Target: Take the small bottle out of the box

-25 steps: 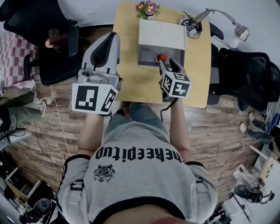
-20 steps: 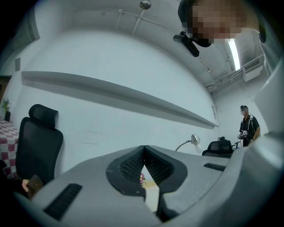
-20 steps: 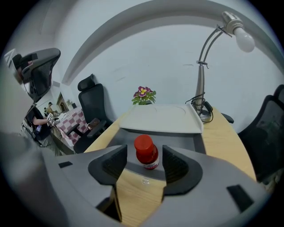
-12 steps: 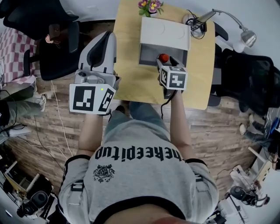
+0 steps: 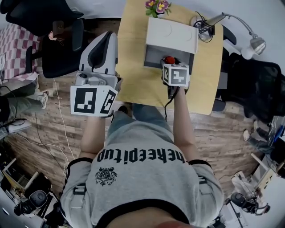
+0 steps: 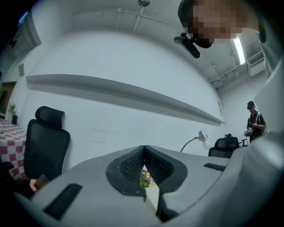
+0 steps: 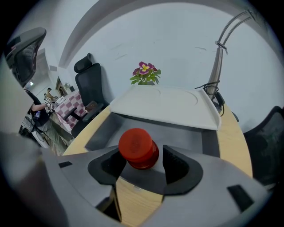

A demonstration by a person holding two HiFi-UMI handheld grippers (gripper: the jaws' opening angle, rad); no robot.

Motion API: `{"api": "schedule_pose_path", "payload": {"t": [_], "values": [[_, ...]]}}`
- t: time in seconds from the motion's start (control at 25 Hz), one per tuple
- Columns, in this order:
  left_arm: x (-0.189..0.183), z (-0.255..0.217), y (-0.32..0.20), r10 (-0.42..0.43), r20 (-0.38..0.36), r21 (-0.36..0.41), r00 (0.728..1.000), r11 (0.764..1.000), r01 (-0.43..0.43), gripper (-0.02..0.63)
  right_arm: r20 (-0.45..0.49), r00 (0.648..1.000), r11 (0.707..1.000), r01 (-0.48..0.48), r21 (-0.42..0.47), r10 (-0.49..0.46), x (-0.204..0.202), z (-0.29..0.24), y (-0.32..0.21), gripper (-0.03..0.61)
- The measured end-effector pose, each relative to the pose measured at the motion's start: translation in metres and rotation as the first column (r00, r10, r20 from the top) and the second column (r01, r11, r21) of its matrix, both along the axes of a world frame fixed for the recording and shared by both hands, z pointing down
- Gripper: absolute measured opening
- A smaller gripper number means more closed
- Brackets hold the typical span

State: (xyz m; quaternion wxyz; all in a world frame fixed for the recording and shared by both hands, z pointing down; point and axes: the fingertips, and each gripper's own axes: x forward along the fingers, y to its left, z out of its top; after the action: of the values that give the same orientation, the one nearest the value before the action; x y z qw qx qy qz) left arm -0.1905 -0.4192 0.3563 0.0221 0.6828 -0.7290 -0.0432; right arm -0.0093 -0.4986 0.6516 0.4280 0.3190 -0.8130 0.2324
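A: Item one, small bottle [image 7: 138,148]. Where is it?

B: Red cap, upper centre of the head view. It stands in the grey box [image 5: 151,57], close to the box's lower edge, not yet lifted out.

A: Item two, right gripper [image 5: 168,63]?

B: It reaches over that edge. Its fingers [image 7: 177,166] are spread, one on each side of the cap, with a thin gap on the right. I judge this is lined up for a pinch just under the cap, not a grip yet.

A: Item three, left gripper [image 5: 107,44]?

B: Left of the frame, off the desk [image 5: 133,75] edge, tilted up towards the wall. Fingers pressed together at the tips, nothing between them. It looks parked to keep clear.

A: Sundries?

B: Flowers [image 5: 156,6] at the desk's top edge, lamp [image 5: 256,42] at the upper right.
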Motion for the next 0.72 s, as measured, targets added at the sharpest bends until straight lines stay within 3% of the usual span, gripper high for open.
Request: {"api": "schedule_pose_path", "payload": {"t": [0.4,0.72], "values": [[0.0,0.004,-0.002,-0.018,-0.009,-0.004,1.0,1.0,0.018,0.005,-0.042,0.999,0.999,0.009,0.045,-0.008,0.002,0.006,-0.001,0.224],[0.009,-0.001,-0.002,-0.017,0.003,0.005,1.0,1.0,0.017,0.005,0.05,0.998,0.997,-0.03,0.067,0.026,0.006,-0.003,-0.004,0.222]]}}
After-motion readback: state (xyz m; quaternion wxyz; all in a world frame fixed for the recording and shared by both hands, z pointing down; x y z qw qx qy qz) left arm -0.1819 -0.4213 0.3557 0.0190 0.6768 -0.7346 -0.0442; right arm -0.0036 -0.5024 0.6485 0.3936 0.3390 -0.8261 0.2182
